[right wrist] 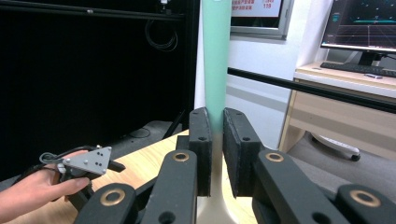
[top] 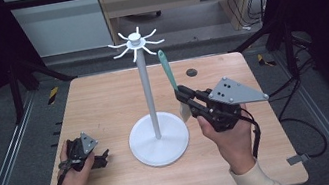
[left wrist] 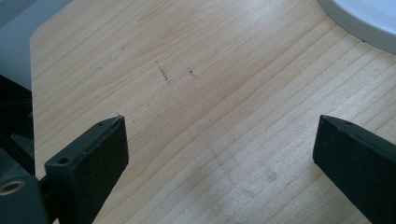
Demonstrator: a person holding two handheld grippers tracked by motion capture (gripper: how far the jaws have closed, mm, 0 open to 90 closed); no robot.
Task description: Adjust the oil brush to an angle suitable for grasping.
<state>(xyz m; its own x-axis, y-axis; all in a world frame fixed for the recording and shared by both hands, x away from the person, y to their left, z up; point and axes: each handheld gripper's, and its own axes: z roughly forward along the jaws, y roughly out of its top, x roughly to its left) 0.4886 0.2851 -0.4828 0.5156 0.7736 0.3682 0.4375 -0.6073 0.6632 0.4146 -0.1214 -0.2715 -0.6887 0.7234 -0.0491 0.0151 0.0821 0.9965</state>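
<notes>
Right gripper view showed the right gripper clamped on the green-handled utensil; lifting its tip toward the stand hooks, beside it, needed care.

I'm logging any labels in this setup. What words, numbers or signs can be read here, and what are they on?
"119": red digits, only just legible, on the white sign behind the green utensil in the right gripper view.
The sign's other red lines: too blurred to read.
Monitor at upper right: graphics, any text too small to read.
Nothing legible on the table, white stand or either hand-held gripper.
</notes>
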